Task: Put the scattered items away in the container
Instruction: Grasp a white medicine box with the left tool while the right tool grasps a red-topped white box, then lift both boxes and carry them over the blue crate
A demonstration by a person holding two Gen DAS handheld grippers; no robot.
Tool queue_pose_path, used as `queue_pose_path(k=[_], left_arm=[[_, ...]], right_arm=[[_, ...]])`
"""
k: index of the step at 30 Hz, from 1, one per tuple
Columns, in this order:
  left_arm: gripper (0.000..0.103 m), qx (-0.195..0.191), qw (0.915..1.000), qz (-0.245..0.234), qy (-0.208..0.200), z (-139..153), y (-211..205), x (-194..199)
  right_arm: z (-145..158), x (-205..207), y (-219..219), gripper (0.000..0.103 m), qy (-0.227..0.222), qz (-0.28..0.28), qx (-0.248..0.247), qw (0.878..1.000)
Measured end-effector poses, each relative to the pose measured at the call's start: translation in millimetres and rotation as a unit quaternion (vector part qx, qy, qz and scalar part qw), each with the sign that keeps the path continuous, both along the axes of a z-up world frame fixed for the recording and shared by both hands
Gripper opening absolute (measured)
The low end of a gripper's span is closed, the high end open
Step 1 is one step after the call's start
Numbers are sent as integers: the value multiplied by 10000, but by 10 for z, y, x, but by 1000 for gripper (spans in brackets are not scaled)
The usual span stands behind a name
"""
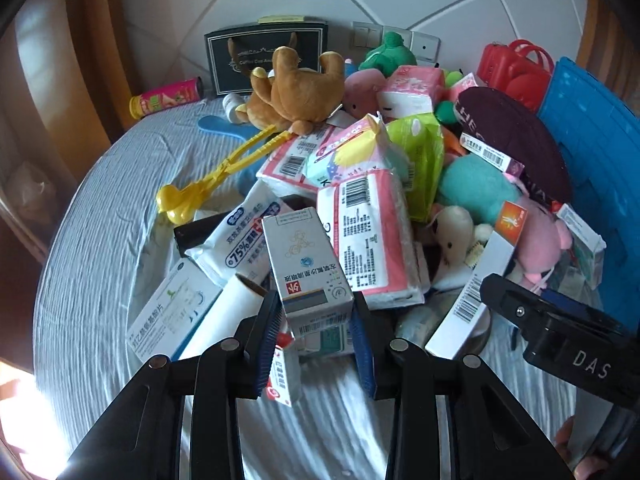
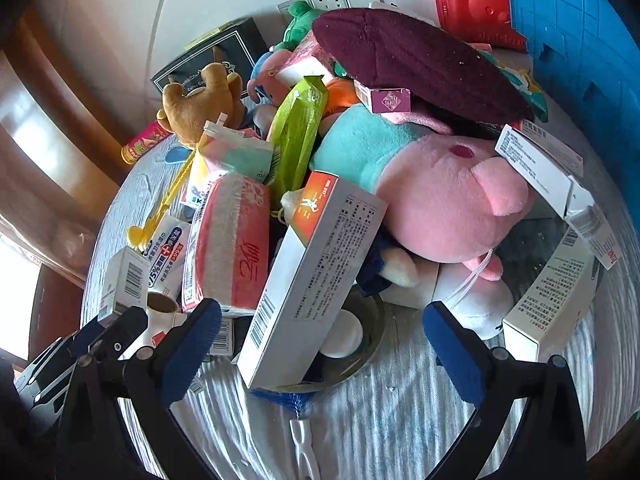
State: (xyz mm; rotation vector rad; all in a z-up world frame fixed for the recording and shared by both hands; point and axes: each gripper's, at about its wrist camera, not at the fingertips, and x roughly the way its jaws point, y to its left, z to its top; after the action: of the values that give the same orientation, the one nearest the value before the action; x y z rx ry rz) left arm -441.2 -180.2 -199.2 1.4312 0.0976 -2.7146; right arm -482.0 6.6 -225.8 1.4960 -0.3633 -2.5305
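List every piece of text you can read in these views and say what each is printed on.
"75%": wet wipes pack
"DAS": right gripper body, seen from the left wrist view
"Coffee": black gift bag, rest blurred
"HEC": maroon cap, partial
Chinese print on the held grey box and other boxes: too small to read.

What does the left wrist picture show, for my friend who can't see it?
The left gripper is shut on a small grey medicine box, held above a big heap of boxes, tissue packs and plush toys on a striped bedsheet. A brown plush toy and yellow tongs lie behind.
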Motion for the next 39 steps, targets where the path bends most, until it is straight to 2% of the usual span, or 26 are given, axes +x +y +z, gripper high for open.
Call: queue_pose_path(k=[2,6,8,13,18,27,39], left_arm=[[33,36,10000,-52,-42,-35,22,-93],[33,53,9998,-134,-139,-112,63,-176],[33,54,9997,-165,-185,-150,85,-195],[33,34,9995,-217,-228,-204,133,-180],[33,47,9997,-226,-119,-119,150,-72],[33,35,9991,-223,356,286,139,257],[33,131,9941,-537,934,792,346,646]], right_arm=[[-70,-70,-16,78,-115,32,-71,9999],[-205,-181,-51,70,-315,140,-126,9993],[-229,-219,-85,48,-337,225,-142,9991],[-142,-156,-124,47,-196,371,119,9990],[90,-20,-109,44,100,464,253,9986],[533,291,-58,44,564,499,322,9966],[1272,718,79,43,1285,346,596,9893]])
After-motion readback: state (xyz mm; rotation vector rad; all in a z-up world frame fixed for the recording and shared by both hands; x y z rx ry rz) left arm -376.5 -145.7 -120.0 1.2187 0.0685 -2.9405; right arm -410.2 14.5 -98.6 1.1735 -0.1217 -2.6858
